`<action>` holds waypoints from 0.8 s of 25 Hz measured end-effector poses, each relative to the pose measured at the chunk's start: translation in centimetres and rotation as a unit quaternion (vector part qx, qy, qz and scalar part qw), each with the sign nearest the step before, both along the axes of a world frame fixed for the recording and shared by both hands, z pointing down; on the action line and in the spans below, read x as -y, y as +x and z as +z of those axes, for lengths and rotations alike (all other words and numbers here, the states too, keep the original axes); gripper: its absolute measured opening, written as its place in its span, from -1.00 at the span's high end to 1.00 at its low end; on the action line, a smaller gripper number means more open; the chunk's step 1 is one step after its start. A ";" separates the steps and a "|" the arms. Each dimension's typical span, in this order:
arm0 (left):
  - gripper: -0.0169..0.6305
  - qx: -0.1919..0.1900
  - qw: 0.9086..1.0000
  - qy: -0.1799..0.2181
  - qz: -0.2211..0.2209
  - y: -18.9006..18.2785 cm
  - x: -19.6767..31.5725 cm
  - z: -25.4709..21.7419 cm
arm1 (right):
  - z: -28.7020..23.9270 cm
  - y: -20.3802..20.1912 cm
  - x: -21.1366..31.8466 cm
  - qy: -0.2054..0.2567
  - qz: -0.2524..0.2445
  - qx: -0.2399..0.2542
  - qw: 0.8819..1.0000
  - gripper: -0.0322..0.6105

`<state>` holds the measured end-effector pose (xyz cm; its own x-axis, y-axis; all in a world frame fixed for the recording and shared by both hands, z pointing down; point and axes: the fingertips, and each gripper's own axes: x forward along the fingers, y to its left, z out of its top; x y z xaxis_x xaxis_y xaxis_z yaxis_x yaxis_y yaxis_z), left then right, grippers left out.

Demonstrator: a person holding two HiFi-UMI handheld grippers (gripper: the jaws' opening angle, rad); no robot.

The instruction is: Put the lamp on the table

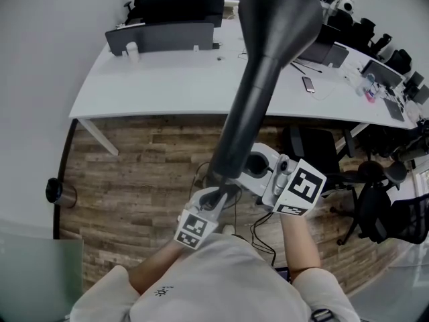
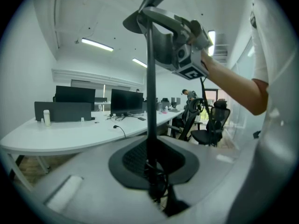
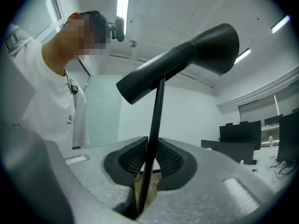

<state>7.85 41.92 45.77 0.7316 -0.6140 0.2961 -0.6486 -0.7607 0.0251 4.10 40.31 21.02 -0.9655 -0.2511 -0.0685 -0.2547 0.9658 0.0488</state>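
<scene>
matte black lamp point(image 1: 268, 59), flared tubular head, held off the white curved table point(image 1: 167, 89). only the gripper views show its thin stem: left gripper point(image 2: 152, 167) and right gripper point(image 3: 148, 169) fingers clamp it.

Matt black lamp point(image 1: 257, 92), wood-grain floor point(image 1: 134, 173)

Black lamp point(image 1: 258, 79), thin pole, seemingly upright, aloft near white table point(image 1: 167, 86).

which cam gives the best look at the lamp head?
Right gripper view: the lamp head shows whole and side-on against the ceiling. Head view sees it from above, foreshortened and cut off by the frame's top edge. Left gripper view shows mainly the stem, with little of the head visible.
</scene>
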 end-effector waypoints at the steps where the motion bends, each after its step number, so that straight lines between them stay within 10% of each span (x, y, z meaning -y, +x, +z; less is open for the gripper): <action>1: 0.82 0.000 1.000 0.001 0.000 -0.3 -0.2 0.0 | 0.0 -0.3 -0.2 0.000 0.000 0.001 1.000 0.74; 20: 0.82 -0.008 1.000 0.011 0.007 -4.4 -1.3 -0.1 | 0.0 -4.5 -1.4 0.004 0.009 -0.003 1.000 0.74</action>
<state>3.42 43.21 45.63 0.7454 -0.6094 0.2703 -0.6369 -0.7707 0.0190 -0.40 41.71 20.97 -0.9613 -0.2676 -0.0651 -0.2714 0.9607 0.0578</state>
